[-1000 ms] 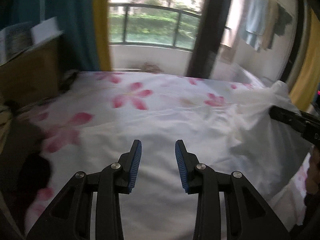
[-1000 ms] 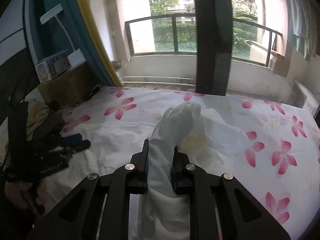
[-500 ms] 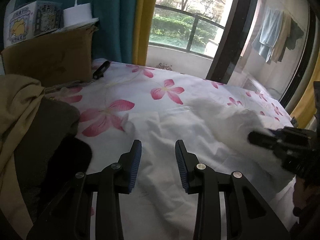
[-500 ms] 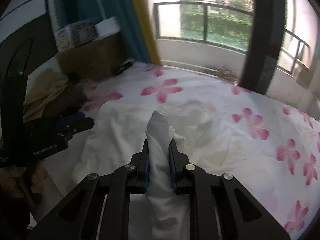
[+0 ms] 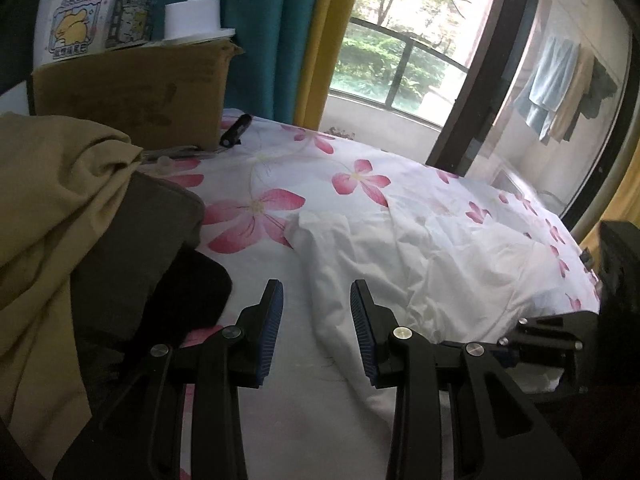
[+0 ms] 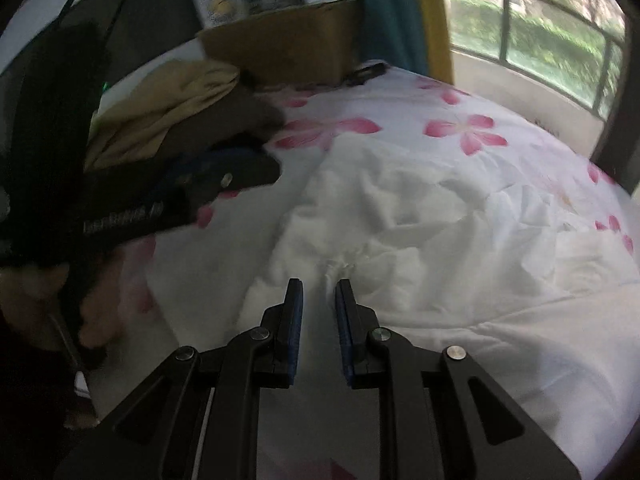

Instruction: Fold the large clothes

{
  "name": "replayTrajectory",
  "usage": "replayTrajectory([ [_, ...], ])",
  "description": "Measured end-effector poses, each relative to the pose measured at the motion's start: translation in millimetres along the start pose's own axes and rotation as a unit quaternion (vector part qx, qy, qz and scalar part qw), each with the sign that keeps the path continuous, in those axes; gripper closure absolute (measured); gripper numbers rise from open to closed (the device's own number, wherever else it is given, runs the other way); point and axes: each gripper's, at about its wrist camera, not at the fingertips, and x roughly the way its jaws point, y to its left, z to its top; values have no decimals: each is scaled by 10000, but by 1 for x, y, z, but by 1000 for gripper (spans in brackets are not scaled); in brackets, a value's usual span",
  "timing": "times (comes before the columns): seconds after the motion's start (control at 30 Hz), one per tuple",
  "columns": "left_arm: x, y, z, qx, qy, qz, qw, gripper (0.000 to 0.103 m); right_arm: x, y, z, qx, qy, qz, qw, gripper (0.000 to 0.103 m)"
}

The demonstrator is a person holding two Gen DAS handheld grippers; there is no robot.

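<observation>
A large white garment (image 5: 424,256) lies crumpled on the flowered bed sheet (image 5: 280,200); it also shows in the right wrist view (image 6: 420,216). My left gripper (image 5: 316,308) is open and empty, low over the garment's near left edge. My right gripper (image 6: 318,300) has its jaws slightly apart, and the white cloth lies under and ahead of the tips, not pinched. The right gripper's body shows at the right in the left wrist view (image 5: 560,344). The left gripper shows at the left in the right wrist view (image 6: 224,180).
A pile of tan and dark clothes (image 5: 80,208) lies at the left of the bed. A cardboard box (image 5: 152,92) with small boxes and a white lamp base stands behind it. Curtains and a balcony window (image 5: 400,64) are at the far side.
My right gripper has lowered the raised fold of white cloth onto the bed and opened off it. My left gripper has swung left and stays open.
</observation>
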Motion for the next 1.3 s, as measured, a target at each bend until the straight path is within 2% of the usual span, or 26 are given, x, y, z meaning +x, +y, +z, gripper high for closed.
replayTrajectory([
  [0.13, 2, -9, 8, -10, 7, -121, 9999, 64, -17, 7, -4, -348, -296, -291, 9985, 79],
  [0.23, 11, -25, 13, 87, 83, -387, 9992, 54, -38, -2, -6, -277, -508, -450, 9973, 58],
  [0.27, 14, -28, 15, 90, 98, -428, 9990, 54, -47, -9, -7, -208, -586, -538, 9966, 55],
  [0.33, 24, -40, 17, 114, 165, -544, 9983, 52, -61, -22, -9, -32, -727, -688, 9950, 55],
  [0.47, 51, -65, 17, 383, 539, -683, 9955, 52, -87, -59, -21, 401, -968, -1194, 9873, 55],
  [0.67, 84, -83, 1, 701, 1248, -776, 9867, 51, -115, -118, -51, 1184, -960, -1744, 9728, 54],
  [0.8, 81, -90, -4, 920, 1213, -729, 9856, 51, -120, -149, -71, 1692, -872, -1895, 9633, 54],
  [0.83, 81, -93, -5, 1014, 1213, -741, 9846, 53, -118, -156, -76, 1847, -813, -1904, 9608, 54],
  [0.9, 80, -99, -7, 1211, 1212, -770, 9822, 86, -118, -165, -84, 2011, -757, -1910, 9578, 54],
  [0.93, 79, -103, -9, 1346, 1220, -758, 9804, 95, -116, -168, -85, 2077, -747, -1889, 9569, 54],
  [1.1, 47, -109, 1, 1579, 667, -644, 9831, 97, -112, -170, -84, 2125, -739, -1923, 9552, 48],
  [1.2, 18, -100, 13, 1449, 262, -510, 9878, 97, -111, -170, -83, 2140, -759, -1899, 9552, 47],
  [1.3, -2, -89, 18, 1332, 52, -405, 9903, 97, -110, -169, -78, 2099, -789, -1860, 9566, 46],
])
